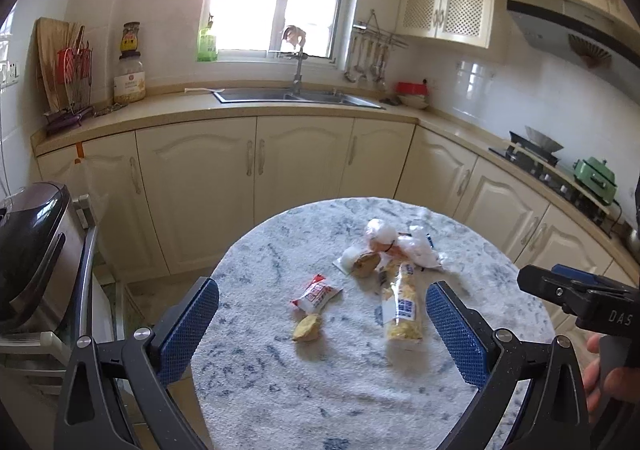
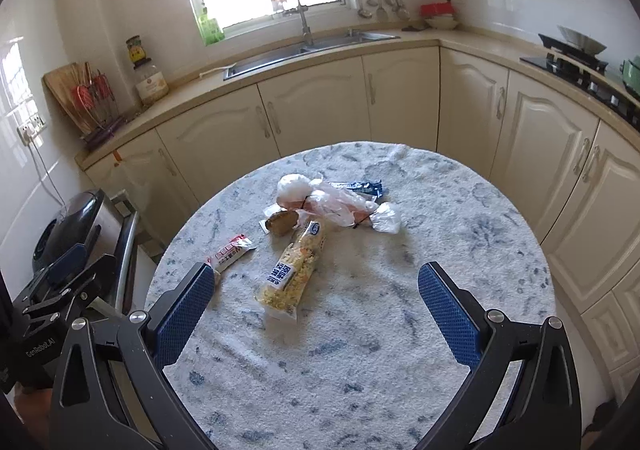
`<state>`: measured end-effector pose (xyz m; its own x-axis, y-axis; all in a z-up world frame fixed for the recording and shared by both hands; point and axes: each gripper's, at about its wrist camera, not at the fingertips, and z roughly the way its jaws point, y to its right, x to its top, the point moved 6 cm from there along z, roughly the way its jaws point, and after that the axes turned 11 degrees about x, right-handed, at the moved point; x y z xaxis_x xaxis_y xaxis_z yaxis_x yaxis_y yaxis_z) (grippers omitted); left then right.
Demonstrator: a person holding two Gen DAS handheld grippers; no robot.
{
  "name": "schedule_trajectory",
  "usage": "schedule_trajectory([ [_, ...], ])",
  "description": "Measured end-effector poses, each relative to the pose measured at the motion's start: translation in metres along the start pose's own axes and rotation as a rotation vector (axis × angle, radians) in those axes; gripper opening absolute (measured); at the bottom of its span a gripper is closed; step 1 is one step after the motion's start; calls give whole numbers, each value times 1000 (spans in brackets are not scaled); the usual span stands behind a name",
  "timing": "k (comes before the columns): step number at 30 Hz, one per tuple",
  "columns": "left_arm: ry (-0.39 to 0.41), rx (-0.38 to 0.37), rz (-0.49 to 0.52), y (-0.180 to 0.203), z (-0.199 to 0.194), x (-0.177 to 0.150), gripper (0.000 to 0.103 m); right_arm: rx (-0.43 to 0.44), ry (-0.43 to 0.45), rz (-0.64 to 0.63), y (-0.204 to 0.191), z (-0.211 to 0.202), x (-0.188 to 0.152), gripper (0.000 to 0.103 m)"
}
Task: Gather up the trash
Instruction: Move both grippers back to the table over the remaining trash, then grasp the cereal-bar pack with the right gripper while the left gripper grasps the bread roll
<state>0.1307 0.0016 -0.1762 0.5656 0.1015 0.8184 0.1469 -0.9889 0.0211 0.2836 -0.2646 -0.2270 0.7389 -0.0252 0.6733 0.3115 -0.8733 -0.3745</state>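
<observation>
Your left tongs [image 1: 322,324] hang above the near side of the round tabletop [image 1: 280,390], blue pads spread wide, nothing between them. Your right tongs [image 2: 316,310] likewise stand apart and empty over the same tabletop.

Trash sits grouped toward the middle and far half. Red-and-white wrapper [image 1: 316,293] lies left of centre, a small yellowish scrap [image 1: 307,328] just beside it on the near side. Long yellow noodle packet [image 1: 402,310] lies lengthwise, its near end toward your left tongs. At its far end: a brown lump [image 1: 365,264] on a white wrapper, touching a heap of clear plastic bags [image 1: 416,246]. From the right wrist view a blue wrapper [image 2: 366,186] shows behind that heap.

Black-lidded bin [image 1: 32,250] stands off the tabletop's left edge. Your right tongs also show at the left view's right edge, a hand [image 1: 604,374] under them.
</observation>
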Motion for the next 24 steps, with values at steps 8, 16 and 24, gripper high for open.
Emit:
schedule_trajectory([
  [8,-113,30,35,-9,87,2,102,-13,-84,11,6,58,-2,103],
  [16,-234,-2,79,1,155,-14,92,-22,-168,36,13,114,-12,103],
  [24,-271,-34,144,23,191,-6,29,-33,-241,25,13,171,-22,83],
])
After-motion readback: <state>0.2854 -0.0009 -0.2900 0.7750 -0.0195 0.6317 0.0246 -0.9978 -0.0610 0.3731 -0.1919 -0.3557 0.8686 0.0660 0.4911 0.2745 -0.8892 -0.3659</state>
